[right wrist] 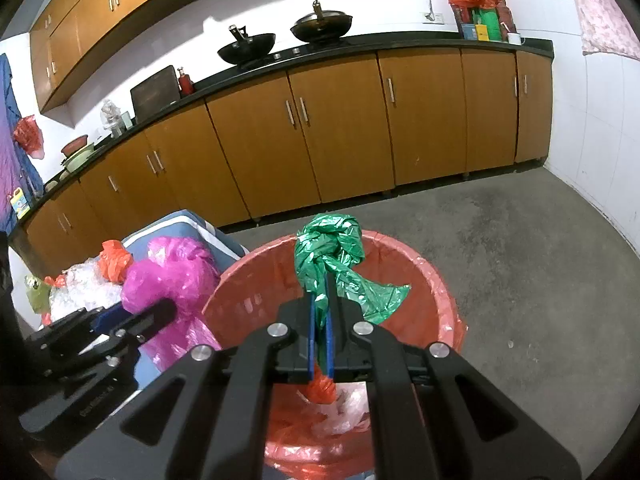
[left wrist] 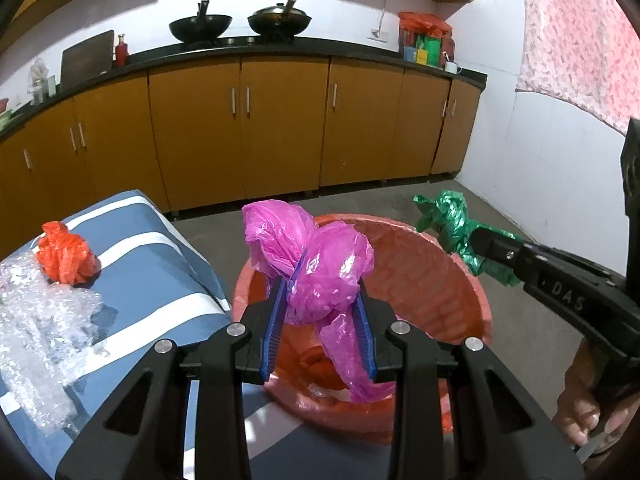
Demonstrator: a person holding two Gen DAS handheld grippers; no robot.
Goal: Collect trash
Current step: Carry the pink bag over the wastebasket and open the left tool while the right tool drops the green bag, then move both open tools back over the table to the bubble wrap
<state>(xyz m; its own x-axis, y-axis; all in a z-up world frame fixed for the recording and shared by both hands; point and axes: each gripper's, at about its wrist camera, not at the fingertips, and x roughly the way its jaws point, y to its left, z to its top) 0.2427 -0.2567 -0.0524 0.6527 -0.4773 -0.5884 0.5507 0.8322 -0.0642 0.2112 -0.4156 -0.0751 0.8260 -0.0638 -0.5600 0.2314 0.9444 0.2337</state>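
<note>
My left gripper (left wrist: 320, 300) is shut on a crumpled pink plastic bag (left wrist: 316, 264), held above the near left rim of the red bin (left wrist: 440, 280); from the right wrist the same pink plastic bag (right wrist: 172, 276) hangs left of the red bin (right wrist: 424, 276). My right gripper (right wrist: 321, 284) is shut tight on a knotted green plastic bag (right wrist: 328, 252) over the bin's mouth. In the left wrist view that right gripper (left wrist: 476, 240) reaches in from the right with the green plastic bag (left wrist: 452, 220). Red and white scraps (right wrist: 332, 396) lie inside the bin.
A blue-and-white striped surface (left wrist: 160, 264) left of the bin bears a crumpled orange bag (left wrist: 64, 254) and clear bubble wrap (left wrist: 44, 332). Brown cabinets (right wrist: 340, 128) with woks on top run along the back. Bare concrete floor (right wrist: 540, 260) spreads to the right.
</note>
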